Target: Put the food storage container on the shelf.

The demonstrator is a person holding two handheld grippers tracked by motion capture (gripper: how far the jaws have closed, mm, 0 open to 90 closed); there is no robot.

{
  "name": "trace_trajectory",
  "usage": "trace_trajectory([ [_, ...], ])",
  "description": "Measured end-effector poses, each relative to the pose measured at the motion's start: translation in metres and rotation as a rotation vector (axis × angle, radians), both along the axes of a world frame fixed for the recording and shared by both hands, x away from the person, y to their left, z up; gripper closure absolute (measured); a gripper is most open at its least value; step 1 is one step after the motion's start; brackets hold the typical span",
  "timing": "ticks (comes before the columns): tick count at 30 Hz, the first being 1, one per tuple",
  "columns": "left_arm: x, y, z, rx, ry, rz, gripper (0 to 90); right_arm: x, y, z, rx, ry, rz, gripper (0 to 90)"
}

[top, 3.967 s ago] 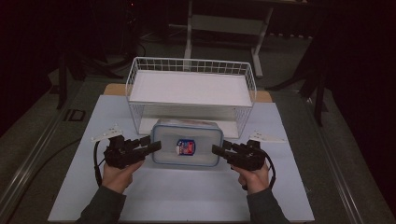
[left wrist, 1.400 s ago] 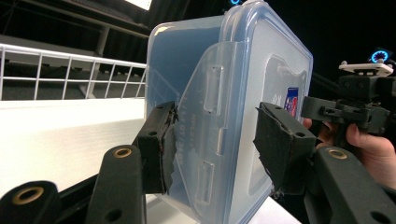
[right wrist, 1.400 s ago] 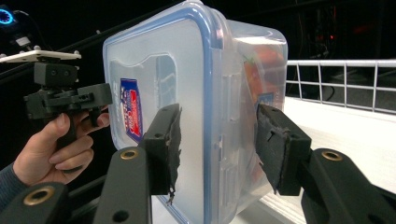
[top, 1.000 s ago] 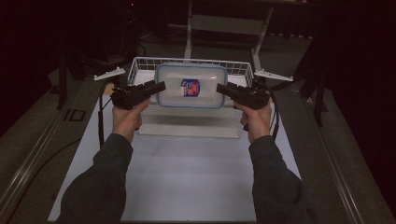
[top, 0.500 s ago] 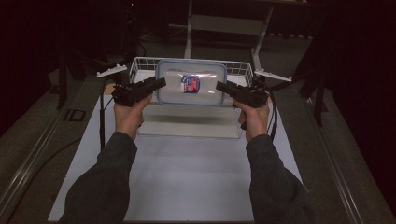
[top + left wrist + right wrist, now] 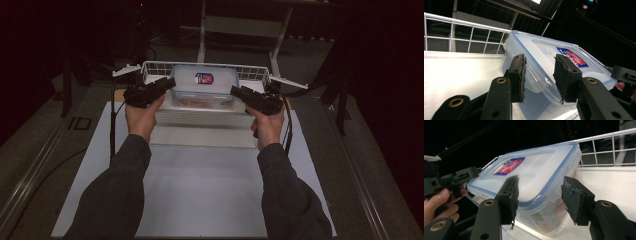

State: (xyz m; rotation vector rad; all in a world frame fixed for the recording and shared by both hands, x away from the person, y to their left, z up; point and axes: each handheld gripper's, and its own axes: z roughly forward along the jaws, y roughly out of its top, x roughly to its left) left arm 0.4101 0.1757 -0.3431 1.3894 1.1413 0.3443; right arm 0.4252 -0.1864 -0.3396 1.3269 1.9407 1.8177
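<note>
A clear lidded container (image 6: 204, 85) with a red and blue label sits inside the white wire basket (image 6: 250, 72), reddish contents showing through its front wall. My left gripper (image 6: 170, 83) is at its left end. Its jaws have just been closing, and its pads (image 6: 517, 75) straddle a corner of the container (image 6: 544, 55) and look pressed on it. At the right end is my right gripper (image 6: 235, 91). Its jaws have just been opening slightly, with the corner of the container (image 6: 536, 170) between pads (image 6: 510, 197) that still look against it.
The basket's wire wall (image 6: 474, 32) rises behind the container, with its white floor (image 6: 609, 182) beside it. A white mat (image 6: 200, 190) covers the table in front. Metal stand legs (image 6: 240, 25) stand in the dark beyond the basket.
Four seconds ago the container lay on the mat before the basket; now it is in the basket between both grippers. Over the last second the hands barely shifted.
</note>
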Motion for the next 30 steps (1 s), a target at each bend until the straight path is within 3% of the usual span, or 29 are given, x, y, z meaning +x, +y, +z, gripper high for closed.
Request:
trace_trajectory([
  [9,-0.023,0.013,0.008,0.051,-0.075,0.003,60.9,-0.022,-0.007,0.014,-0.13,-0.122,-0.003,47.2],
  [13,-0.035,0.02,0.011,0.074,-0.088,-0.012,59.4,-0.03,-0.011,0.017,-0.177,-0.133,0.008,47.2],
  [15,-0.042,0.023,0.011,0.081,-0.086,-0.044,57.8,-0.035,-0.012,0.018,-0.206,-0.137,0.033,47.1],
  [21,-0.071,0.03,0.007,0.168,-0.109,-0.104,52.9,-0.052,-0.012,0.015,-0.292,-0.146,0.13,44.7],
  [23,-0.075,0.031,0.005,0.176,-0.11,-0.102,50.5,-0.055,-0.012,0.014,-0.303,-0.146,0.135,44.0],
  [24,-0.085,0.033,-0.001,0.195,-0.089,-0.111,50.5,-0.059,-0.012,0.014,-0.312,-0.143,0.141,43.9],
  [25,-0.09,0.033,-0.003,0.208,-0.084,-0.111,47.9,-0.07,-0.012,0.01,-0.334,-0.137,0.168,43.0],
  [28,-0.103,0.035,-0.01,0.261,-0.08,-0.116,46.0,-0.085,-0.009,0.004,-0.41,-0.154,0.174,40.2],
  [29,-0.103,0.035,-0.01,0.261,-0.08,-0.116,45.4,-0.085,-0.009,0.004,-0.41,-0.154,0.174,40.2],
  [30,-0.111,0.036,-0.013,0.287,-0.079,-0.116,45.4,-0.09,-0.009,0.002,-0.436,-0.161,0.177,39.7],
])
